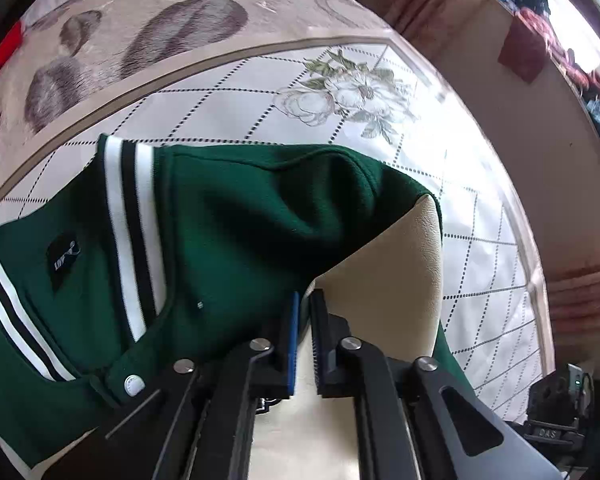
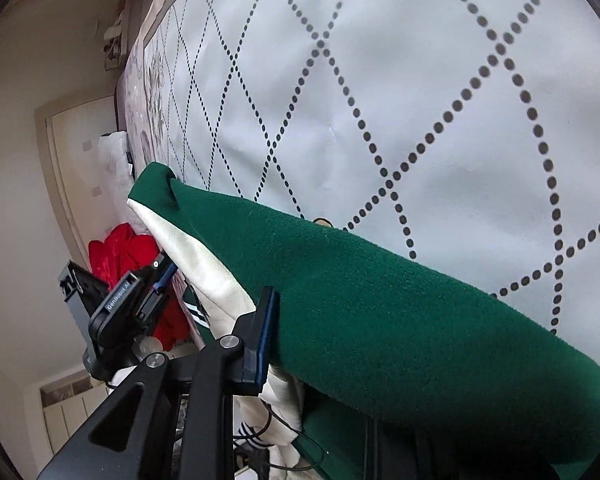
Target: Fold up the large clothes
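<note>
**Both grippers carry the jacket over the bedspread**

We hold the green jacket (image 1: 252,220) by both ends so it hangs taut, ready to fold. Our left gripper (image 1: 305,344) is clamped on the fabric where the cream sleeve (image 1: 384,276) meets green. Our right gripper (image 2: 284,320) shows one finger (image 2: 266,332) pressed against the cloth; its partner is hidden, so we cannot tell its closure. Ahead of both lies the quilted bedspread (image 2: 420,80).

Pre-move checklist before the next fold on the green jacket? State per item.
1. Left gripper shut on the green varsity jacket with cream sleeves: ok, fabric sits between near-closed fingers.
2. Right gripper grip: cannot tell, only one finger shows against the cloth.
3. Jacket lifted off the dotted diamond-pattern bed sheet: ok.
4. Striped collar visible, untangled: ok.
5. Snap button unfastened: cannot tell.
</note>
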{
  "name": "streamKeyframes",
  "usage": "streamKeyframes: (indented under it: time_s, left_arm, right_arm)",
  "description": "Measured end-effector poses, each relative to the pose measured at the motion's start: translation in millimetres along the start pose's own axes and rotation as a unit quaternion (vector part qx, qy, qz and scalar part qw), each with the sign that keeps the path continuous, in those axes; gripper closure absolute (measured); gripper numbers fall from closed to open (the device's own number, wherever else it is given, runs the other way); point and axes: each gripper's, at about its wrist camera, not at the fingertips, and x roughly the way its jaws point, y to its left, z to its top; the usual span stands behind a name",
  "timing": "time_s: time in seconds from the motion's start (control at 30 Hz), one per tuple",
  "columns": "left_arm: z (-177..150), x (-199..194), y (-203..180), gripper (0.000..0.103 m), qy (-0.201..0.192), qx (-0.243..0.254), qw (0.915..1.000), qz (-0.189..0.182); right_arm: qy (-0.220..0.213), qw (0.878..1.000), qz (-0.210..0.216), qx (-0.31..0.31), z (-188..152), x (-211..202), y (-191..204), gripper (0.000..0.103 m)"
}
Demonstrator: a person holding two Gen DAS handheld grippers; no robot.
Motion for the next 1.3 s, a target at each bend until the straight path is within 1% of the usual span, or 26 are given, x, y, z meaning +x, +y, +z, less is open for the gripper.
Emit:
streamKeyframes:
  time_s: [0.07, 0.1, 0.13, 0.2, 0.23, 0.3, 0.37, 0.4, 0.43, 0.47, 0.53, 0.57, 0.6, 0.67, 0.73, 0.87, 0.93, 0.97, 1.0, 1.03, 1.07, 1.1, 1.13, 1.17, 1.2, 1.3]
  left_arm:
    - [0, -7, 7, 0.102, -0.011, -0.011, 0.9998, -0.012]
    - [0, -14, 12, 0.102, -0.015, -0.022, 0.9993, -0.028]
    - [-2, -23, 17, 0.102, -0.029, -0.029, 0.9985, -0.037]
    - [-2, -35, 23, 0.103, -0.048, -0.035, 0.9978, -0.031]
    - [-2, -39, 28, 0.103, -0.050, -0.046, 0.9968, -0.041]
    - [-2, -40, 37, 0.103, -0.051, -0.056, 0.9962, -0.043]
    - [0, -34, 44, 0.102, -0.030, -0.068, 0.9953, -0.062]
    - [1, -29, 49, 0.100, -0.014, -0.081, 0.9930, -0.085]
    - [2, -21, 53, 0.100, 0.005, -0.099, 0.9886, -0.113]
    - [3, -15, 56, 0.100, 0.014, -0.108, 0.9856, -0.130]
    - [5, -8, 55, 0.090, 0.024, -0.114, 0.9813, -0.153]
    - [6, -5, 54, 0.076, 0.027, -0.119, 0.9784, -0.167]
    - [8, -4, 53, 0.057, 0.026, -0.121, 0.9769, -0.175]
    - [10, -3, 50, 0.035, 0.023, -0.124, 0.9756, -0.180]
    - [13, 5, 46, 0.034, 0.033, -0.121, 0.9767, -0.174]
    - [11, 20, 35, 0.035, 0.052, -0.082, 0.9860, -0.136]
    - [8, 15, 25, 0.037, 0.031, -0.059, 0.9906, -0.120]
    - [6, 10, 21, 0.065, 0.018, -0.047, 0.9917, -0.118]
    - [4, 5, 15, 0.102, 0.005, -0.030, 0.9934, -0.110]
    - [3, 2, 15, 0.103, 0.001, -0.025, 0.9944, -0.103]
    - [0, -4, 15, 0.103, -0.015, -0.024, 0.9944, -0.102]
    - [-2, -9, 15, 0.103, -0.027, -0.022, 0.9944, -0.100]
    - [-4, -14, 18, 0.103, -0.039, -0.028, 0.9947, -0.091]
    - [-5, -17, 21, 0.103, -0.043, -0.031, 0.9944, -0.091]
    - [-6, -17, 23, 0.103, -0.043, -0.034, 0.9946, -0.088]
    - [-12, -3, 26, 0.103, -0.020, -0.037, 0.9963, -0.075]
  right_arm:
    - [-0.002, 1.000, -0.002, 0.001, 0, 2, 2, 0.078]
    - [-0.002, 1.000, -0.004, -0.002, 1, 3, 3, 0.078]
    - [-0.001, 1.000, -0.006, -0.005, 0, -2, 0, 0.078]
    - [0.001, 1.000, -0.009, -0.013, 1, -2, -2, 0.078]
    - [0.001, 1.000, -0.010, -0.015, 2, -2, -2, 0.078]
    - [0.000, 1.000, -0.007, -0.012, 3, 1, 1, 0.078]
    - [-0.001, 1.000, -0.007, -0.013, 3, 0, -1, 0.078]
    - [-0.001, 1.000, -0.008, -0.014, 3, 0, -1, 0.078]
    - [0.000, 1.000, -0.007, -0.012, 2, -1, -2, 0.078]
    - [0.001, 1.000, -0.006, -0.012, 2, -1, -2, 0.078]
    - [0.006, 1.000, -0.004, -0.010, 3, 0, -3, 0.078]
    - [0.010, 1.000, -0.003, -0.009, 4, 1, -3, 0.078]
    - [0.013, 1.000, -0.004, -0.010, 4, 0, -4, 0.078]
    - [0.016, 1.000, -0.006, -0.014, 4, -2, -6, 0.078]
    - [0.019, 1.000, -0.009, -0.018, 5, -3, -5, 0.078]
    - [0.020, 1.000, -0.010, -0.021, 5, -2, -4, 0.078]
    - [0.021, 0.999, -0.012, -0.024, 5, -2, -3, 0.078]
    - [0.021, 0.999, -0.012, -0.025, 5, -2, -3, 0.078]
    - [0.020, 0.999, -0.013, -0.028, 4, -2, -2, 0.078]
    - [0.017, 0.999, -0.014, -0.029, 3, -2, -1, 0.078]
    - [0.013, 0.999, -0.013, -0.030, 2, -3, -1, 0.078]
    - [0.002, 0.999, -0.014, -0.034, 0, -5, 0, 0.081]
    - [-0.013, 0.999, -0.016, -0.043, -2, -9, 3, 0.086]
    - [-0.027, 0.998, -0.020, -0.050, -5, -12, 5, 0.088]
    - [-0.049, 0.997, -0.021, -0.058, -9, -18, 8, 0.090]
    - [-0.093, 0.993, -0.035, -0.065, -14, -27, 12, 0.093]
